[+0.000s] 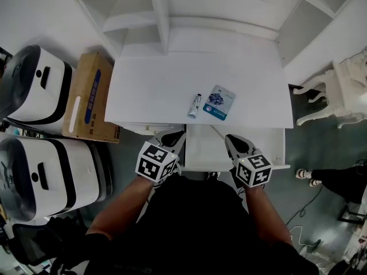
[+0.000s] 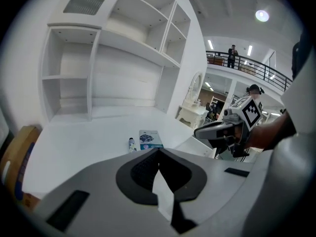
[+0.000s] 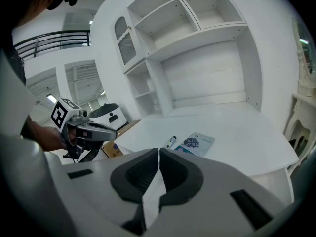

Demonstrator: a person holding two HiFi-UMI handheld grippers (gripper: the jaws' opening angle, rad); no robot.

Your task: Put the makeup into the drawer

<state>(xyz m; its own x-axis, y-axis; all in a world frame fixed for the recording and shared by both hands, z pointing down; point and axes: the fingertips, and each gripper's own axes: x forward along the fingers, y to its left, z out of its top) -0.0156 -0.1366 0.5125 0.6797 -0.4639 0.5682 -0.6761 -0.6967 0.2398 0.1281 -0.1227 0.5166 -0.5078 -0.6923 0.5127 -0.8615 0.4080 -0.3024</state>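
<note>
White dresser top [image 1: 160,90] carrying the makeup; both grippers clenched and empty.
The makeup tube [image 1: 195,105] lies near the front edge of the dresser top, just beside a flat blue-and-white packet [image 1: 221,102]; neither item is in the drawer [image 1: 207,149], which stands pulled out below that edge. The left gripper [image 1: 175,135] and right gripper [image 1: 231,139] are held on either side of the drawer, each with its jaws pressed together on nothing. Open white shelves [image 1: 143,16] rise behind the top. A cardboard box [image 1: 89,96] with a blue label and two white machines [image 1: 34,85] stand to the left. An upper balcony railing [image 2: 247,65] crosses the room. Print on the packet and box label is too small to read.
</note>
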